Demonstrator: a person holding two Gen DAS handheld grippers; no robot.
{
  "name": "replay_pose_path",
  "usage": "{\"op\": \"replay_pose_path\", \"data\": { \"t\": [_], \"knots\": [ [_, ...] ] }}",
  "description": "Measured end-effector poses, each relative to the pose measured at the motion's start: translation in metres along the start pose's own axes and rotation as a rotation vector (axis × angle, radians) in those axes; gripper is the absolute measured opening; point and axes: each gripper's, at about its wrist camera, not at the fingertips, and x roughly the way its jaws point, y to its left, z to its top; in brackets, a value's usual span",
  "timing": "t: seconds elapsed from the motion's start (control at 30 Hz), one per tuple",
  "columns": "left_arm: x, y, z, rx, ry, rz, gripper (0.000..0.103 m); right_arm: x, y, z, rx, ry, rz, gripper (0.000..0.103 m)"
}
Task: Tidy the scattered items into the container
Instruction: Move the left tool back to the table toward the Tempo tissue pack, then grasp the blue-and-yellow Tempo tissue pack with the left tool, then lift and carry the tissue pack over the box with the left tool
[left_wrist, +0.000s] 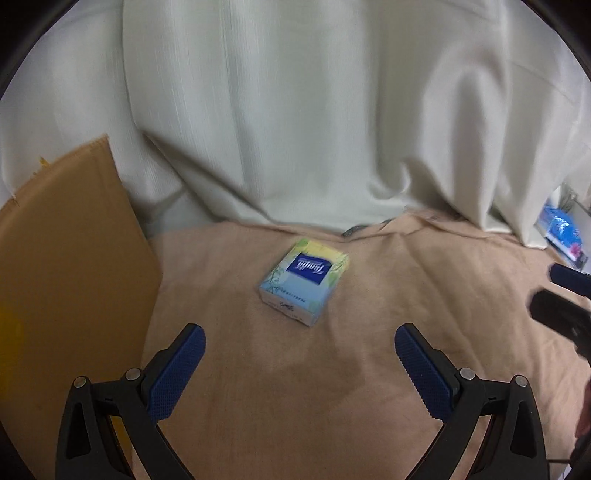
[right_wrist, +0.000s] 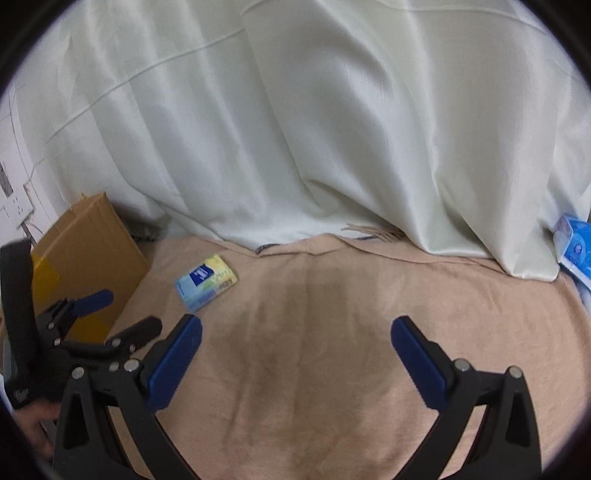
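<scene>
Nearest in the left wrist view, the left hand-held gripper (left_wrist: 300, 345) stands wide open with nothing between its blue pads (left_wrist: 177, 373). The right hand-held gripper (right_wrist: 296, 341) is also spread wide and empty, over a bare part of the beige blanket (right_wrist: 332, 369).

A little further, the tissue pack (left_wrist: 304, 282) lies flat on the blanket, just ahead of the left hand-held gripper and close to the blanket's left edge. In the right wrist view the same pack (right_wrist: 206, 288) is seen far to the left.

The pack is probably light and soft, a thin plastic wrap around paper, so it can give under pressure and the wrap may slip a little. I judge the best hold is across its two long sides, near the middle, with the pads coming down to the blanket.

At the left edge stands the cardboard box (left_wrist: 70, 288), near the pack; it is likely the container. Behind everything hangs a pale curtain (left_wrist: 295, 110).
</scene>
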Motion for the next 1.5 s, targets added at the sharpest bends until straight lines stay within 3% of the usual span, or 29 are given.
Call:
{"op": "replay_pose_path", "data": {
  "t": [0.1, 0.37, 0.6, 0.67, 0.73, 0.87, 1.0, 1.23, 1.4, 1.5],
  "knots": [
    [0.020, 0.002, 0.004, -0.018, 0.034, -0.003, 0.103, 0.011, 0.001, -0.004, -0.015, 0.019, -0.028, 0.103],
    [0.068, -0.005, 0.032, 0.042, 0.086, 0.042, 0.103, 0.012, -0.007, -0.001, 0.019, 0.013, -0.006, 0.103],
    [0.087, -0.013, 0.036, 0.080, 0.131, 0.042, 0.101, 0.014, -0.006, 0.002, 0.035, 0.011, 0.036, 0.103],
    [0.090, -0.015, 0.033, 0.091, 0.140, 0.043, 0.079, 0.014, -0.007, 0.003, 0.041, 0.009, 0.038, 0.103],
    [0.087, -0.014, 0.032, 0.083, 0.135, 0.020, 0.069, 0.012, -0.009, 0.004, 0.046, 0.008, 0.041, 0.103],
    [0.080, -0.014, 0.030, 0.087, 0.128, 0.019, 0.067, 0.007, -0.015, 0.003, 0.055, 0.002, 0.033, 0.103],
    [0.045, -0.009, 0.024, 0.064, 0.067, 0.019, 0.066, 0.002, -0.017, 0.003, 0.059, -0.008, 0.034, 0.103],
    [-0.077, 0.003, 0.014, 0.030, -0.124, 0.093, 0.066, -0.006, -0.008, 0.009, 0.056, -0.045, 0.066, 0.103],
    [-0.131, 0.017, 0.005, -0.010, -0.175, 0.117, 0.066, -0.009, 0.018, 0.013, 0.012, -0.062, 0.095, 0.103],
    [-0.153, 0.032, -0.004, -0.038, -0.206, 0.091, 0.066, -0.009, 0.034, 0.018, 0.002, -0.066, 0.118, 0.103]
  ]
}}
